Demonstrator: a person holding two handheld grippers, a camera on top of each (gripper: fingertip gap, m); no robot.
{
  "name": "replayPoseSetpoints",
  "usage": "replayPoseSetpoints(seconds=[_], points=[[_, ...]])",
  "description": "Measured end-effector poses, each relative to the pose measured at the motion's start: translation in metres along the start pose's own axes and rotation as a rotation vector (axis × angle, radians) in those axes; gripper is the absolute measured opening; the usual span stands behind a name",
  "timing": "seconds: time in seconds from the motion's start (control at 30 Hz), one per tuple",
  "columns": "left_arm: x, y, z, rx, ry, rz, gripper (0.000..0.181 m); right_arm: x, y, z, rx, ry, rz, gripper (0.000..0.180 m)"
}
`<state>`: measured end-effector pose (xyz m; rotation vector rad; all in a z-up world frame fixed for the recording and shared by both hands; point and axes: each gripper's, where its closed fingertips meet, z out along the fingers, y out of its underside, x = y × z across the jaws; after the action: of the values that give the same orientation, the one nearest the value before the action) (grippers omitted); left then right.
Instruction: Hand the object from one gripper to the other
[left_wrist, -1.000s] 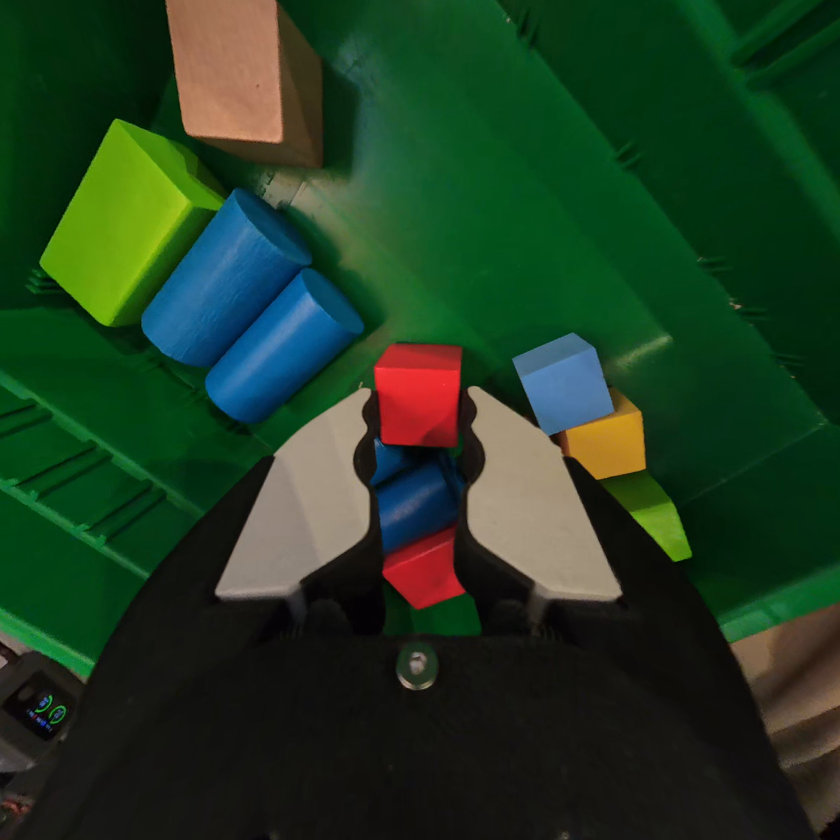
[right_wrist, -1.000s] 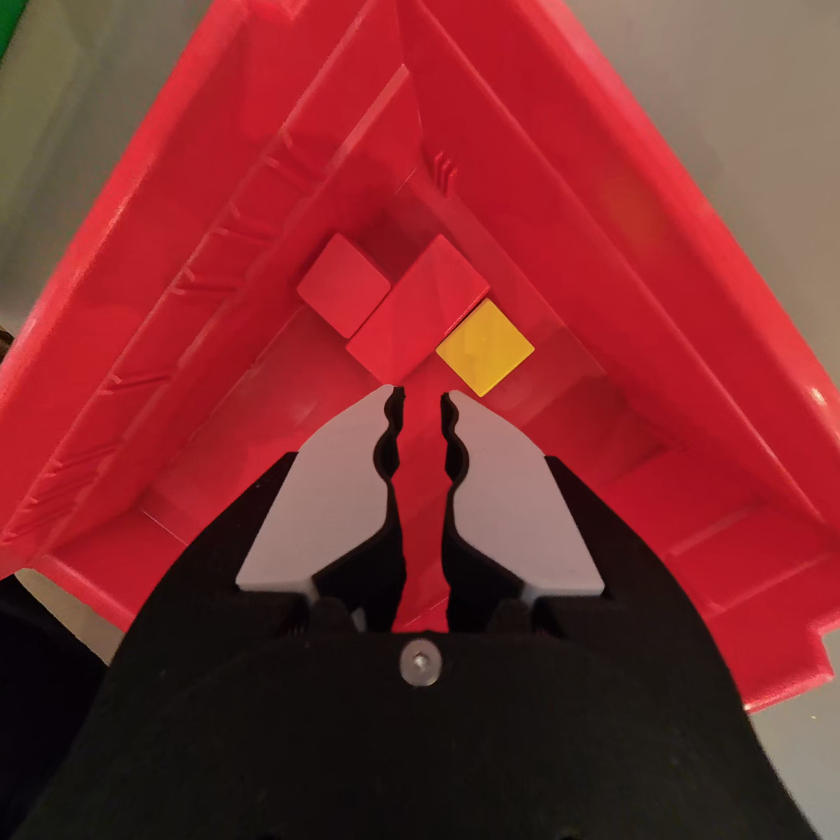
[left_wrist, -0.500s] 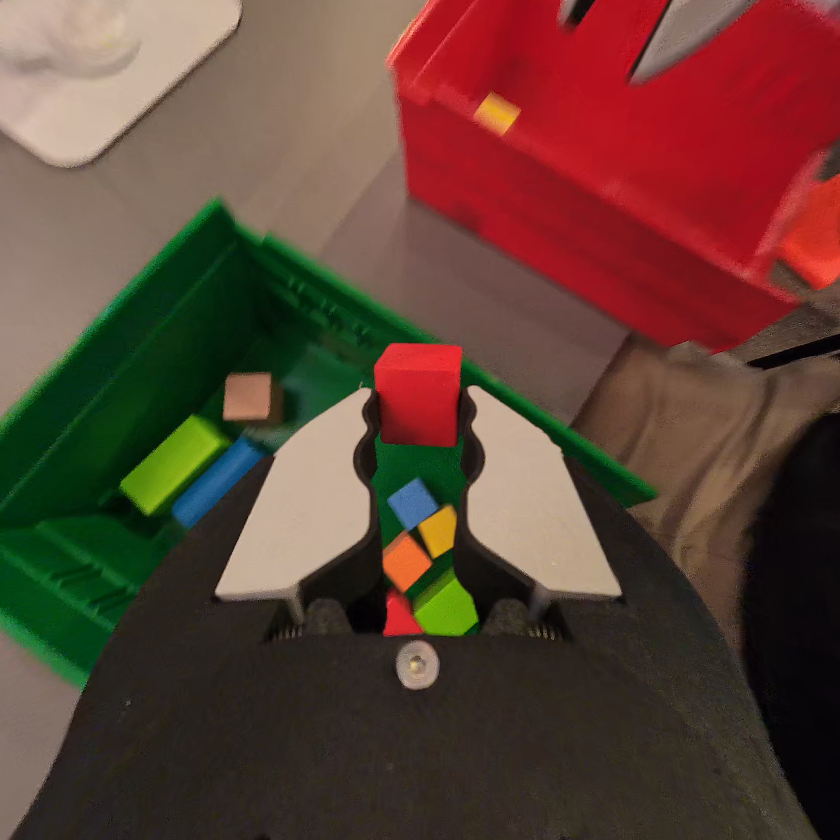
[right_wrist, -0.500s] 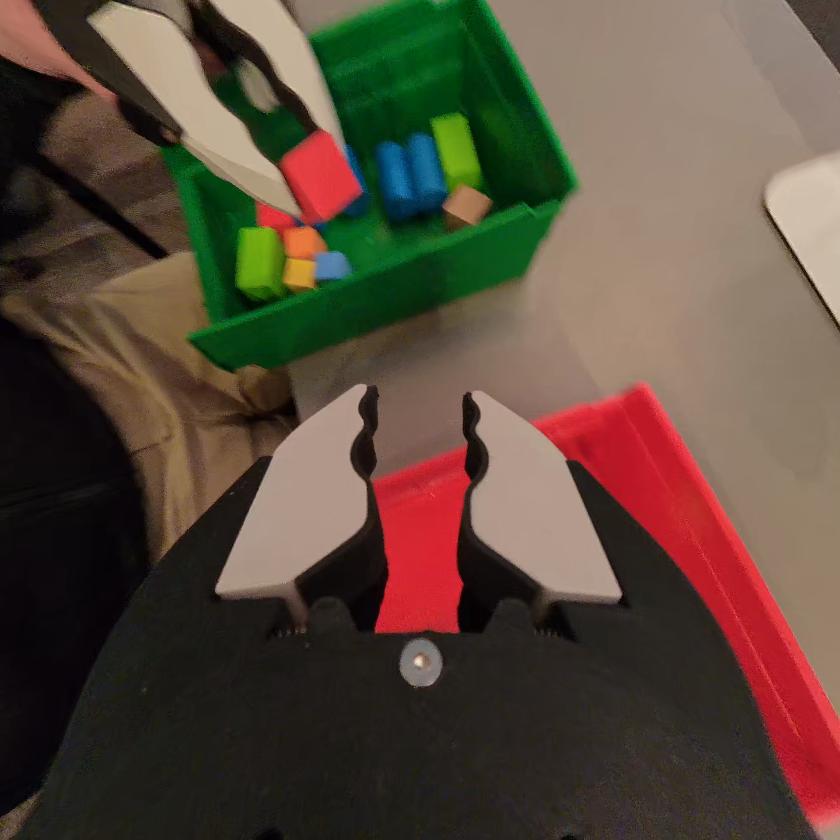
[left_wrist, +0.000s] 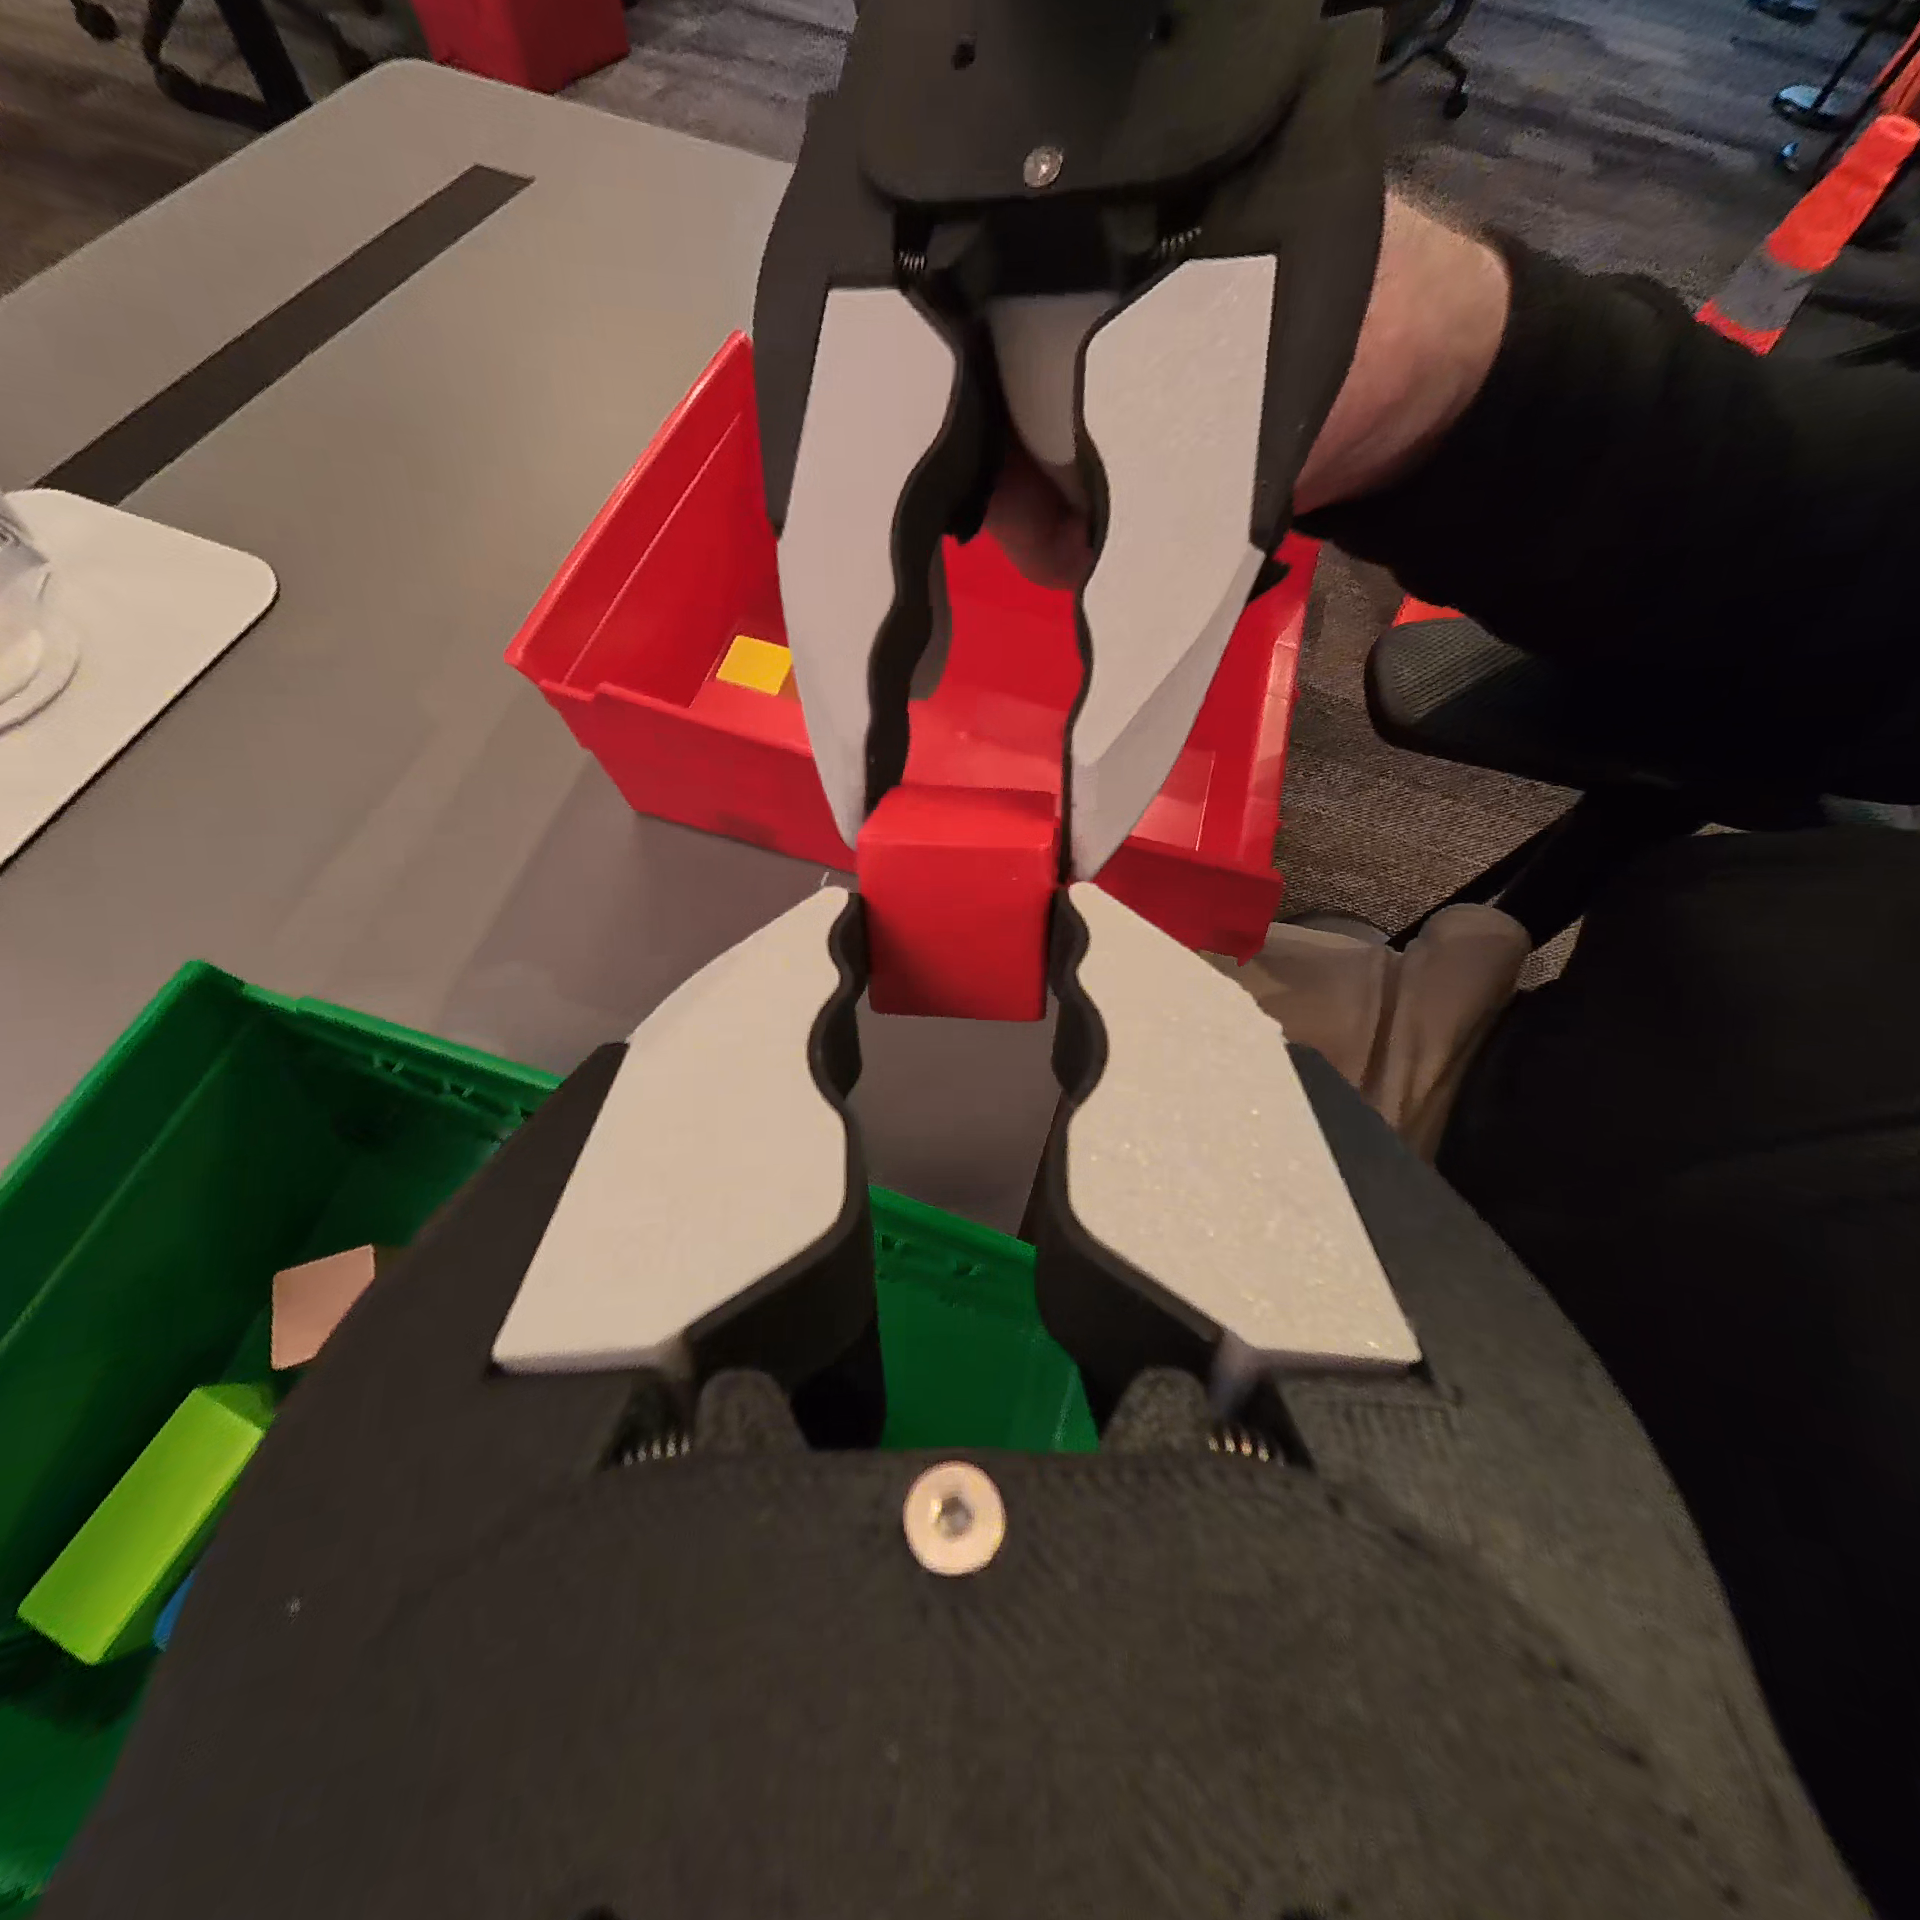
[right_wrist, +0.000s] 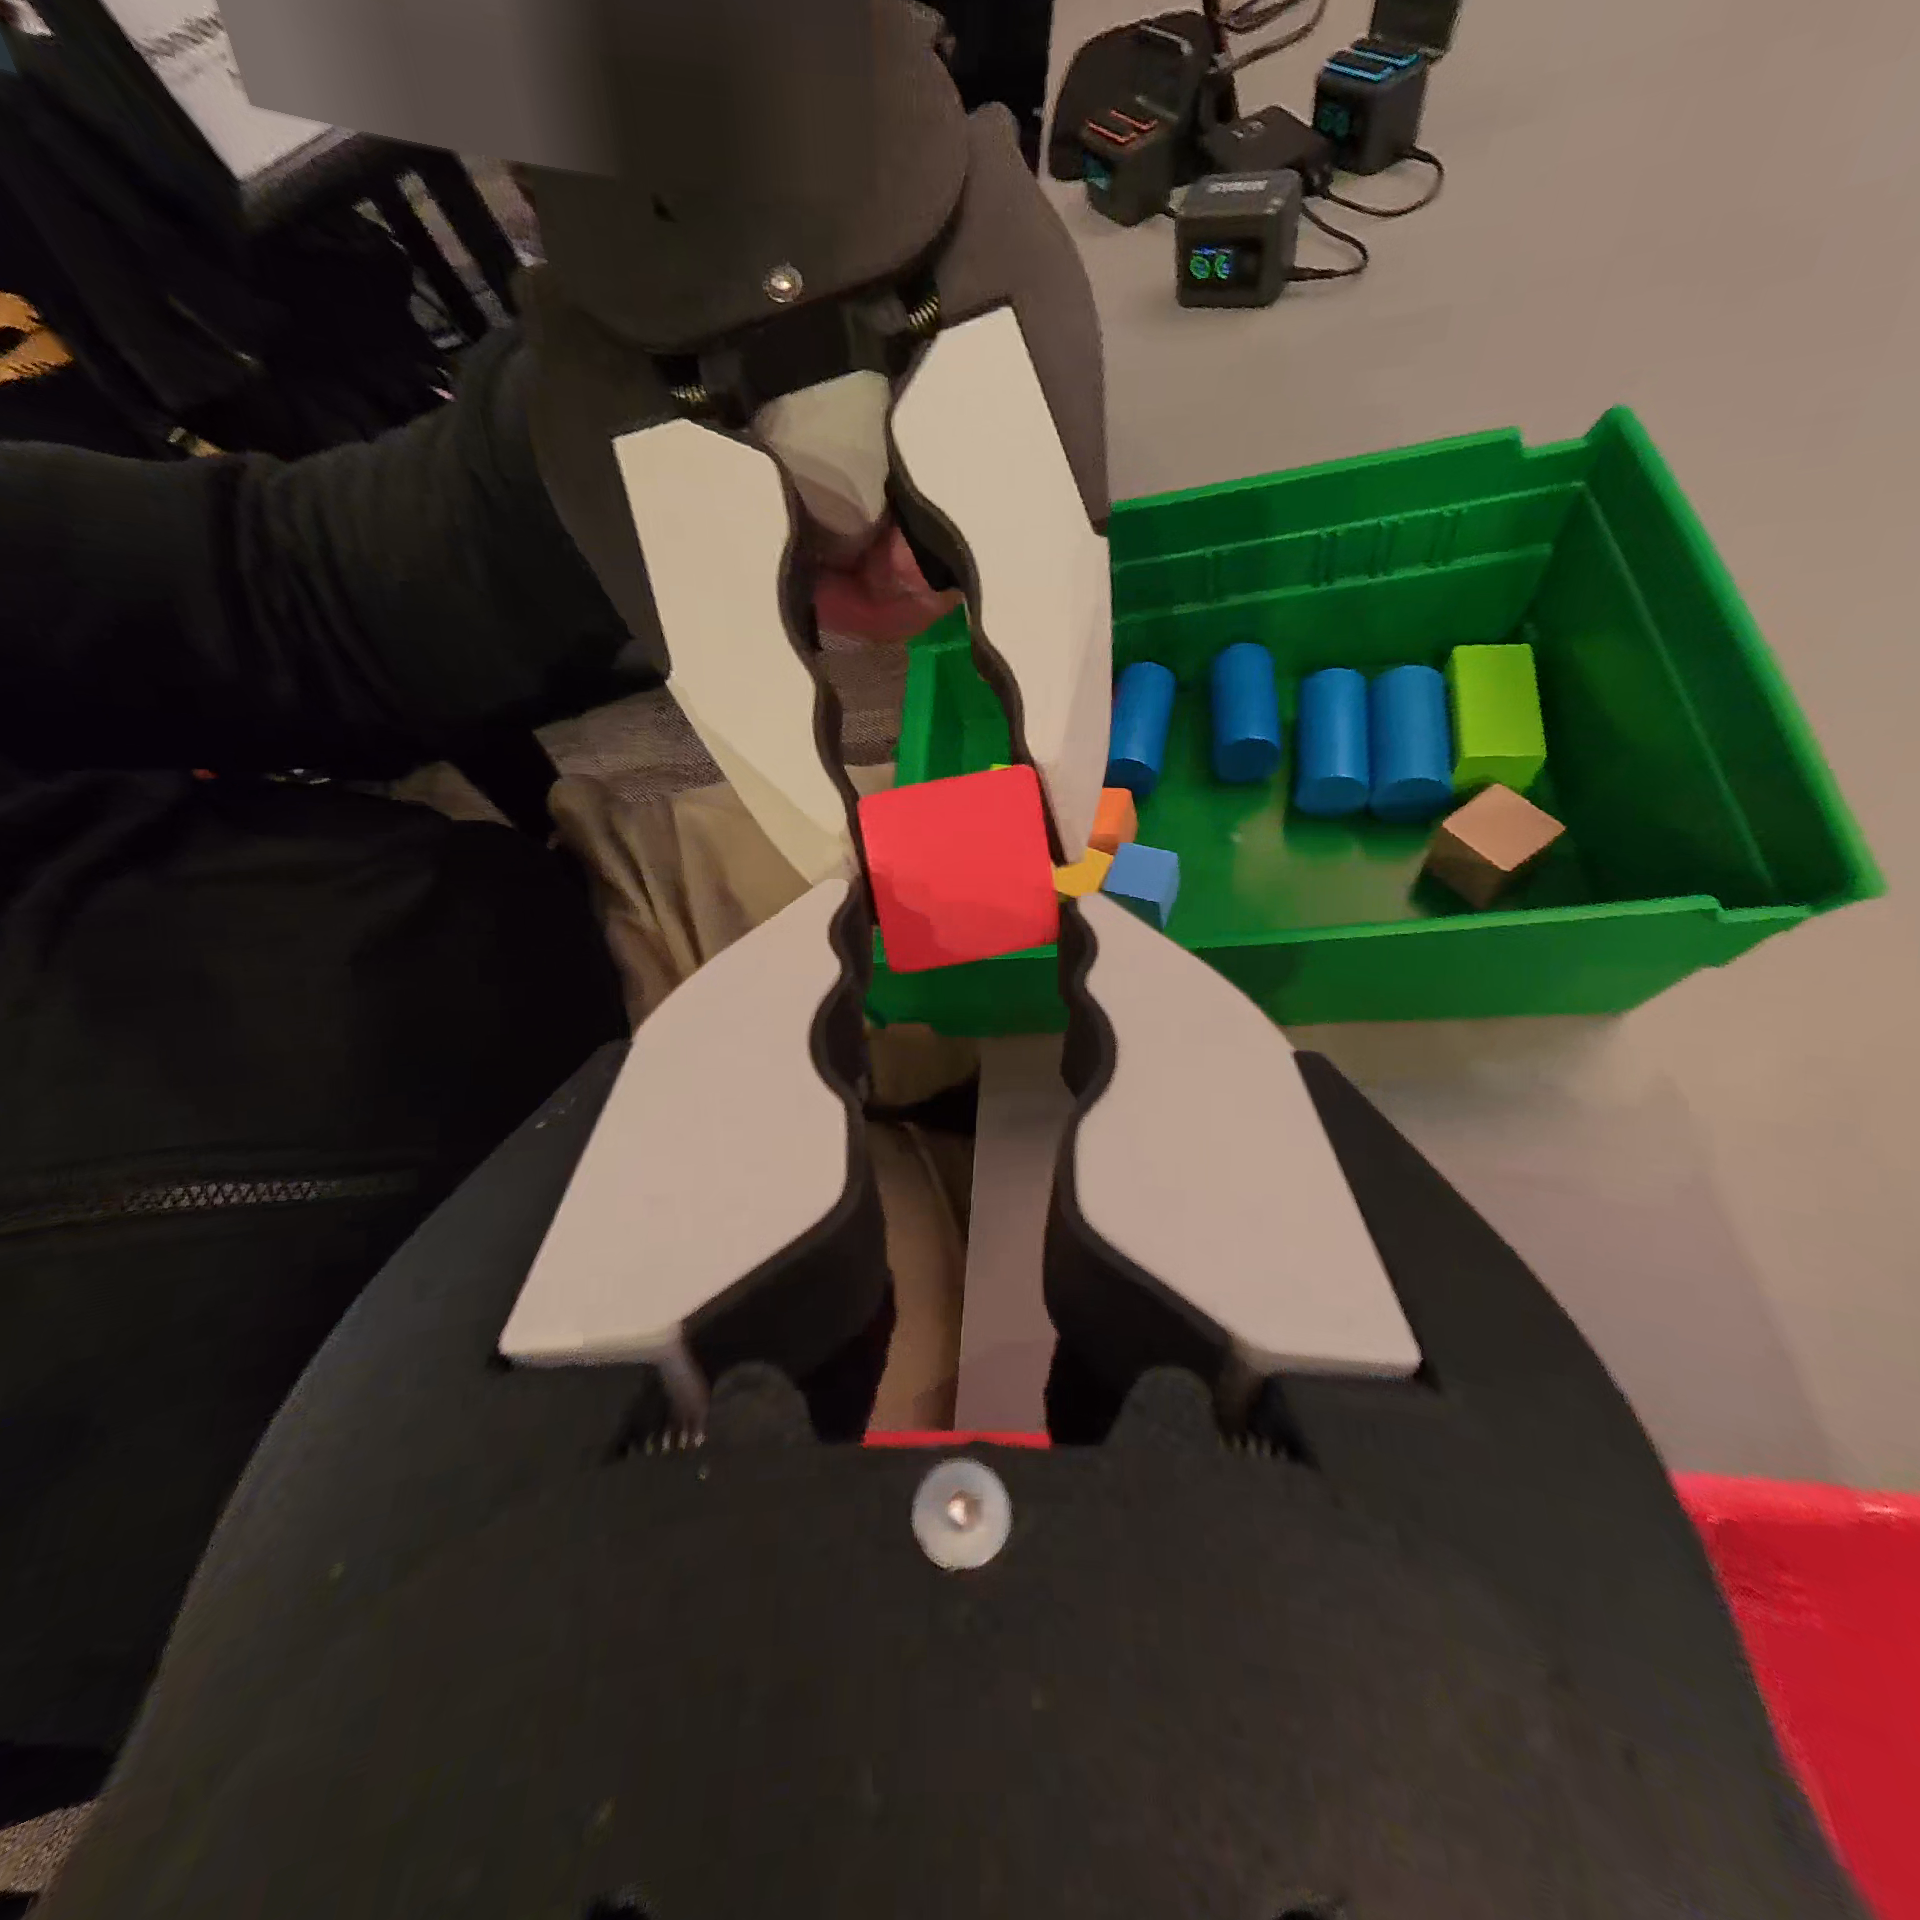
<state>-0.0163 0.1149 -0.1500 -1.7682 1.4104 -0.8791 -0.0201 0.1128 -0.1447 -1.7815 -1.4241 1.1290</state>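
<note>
In your left wrist view, your left gripper (left_wrist: 956, 935) has its jaws pinching the red cube (left_wrist: 956, 904) at its near half, held in the air above the grey bench (left_wrist: 364, 727) between the two bins. Your right gripper (left_wrist: 961, 831) reaches in from the far side, its jaws set against the cube's far half on both flanks. Behind it sits the red bin (left_wrist: 665, 717) holding a yellow block (left_wrist: 756, 663); the green bin (left_wrist: 135, 1143) lies below left.

In your right wrist view, both pairs of jaws meet on the same cube, tips nearly touching. Beyond it, blue cylinders (right_wrist: 1330, 738), a lime block (right_wrist: 1494, 715) and a brown block (right_wrist: 1494, 842) lie in the green bin.
</note>
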Motion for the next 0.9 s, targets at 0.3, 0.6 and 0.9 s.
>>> replayPoseSetpoints(seconds=[0.3,0.6,0.9], points=[[0.006,-0.006,0.000,0.037,0.031,-0.005,0.033,-0.005,-0.001,-0.005,0.016,-0.034,0.013,0.032],[-0.002,-0.011,-0.007,0.083,0.014,-0.037,0.036,0.006,-0.004,-0.027,0.030,0.035,0.051,0.032],[-0.018,-0.004,-0.014,0.057,-0.057,-0.027,0.023,0.091,0.091,-0.104,-0.366,0.506,0.236,0.032]])
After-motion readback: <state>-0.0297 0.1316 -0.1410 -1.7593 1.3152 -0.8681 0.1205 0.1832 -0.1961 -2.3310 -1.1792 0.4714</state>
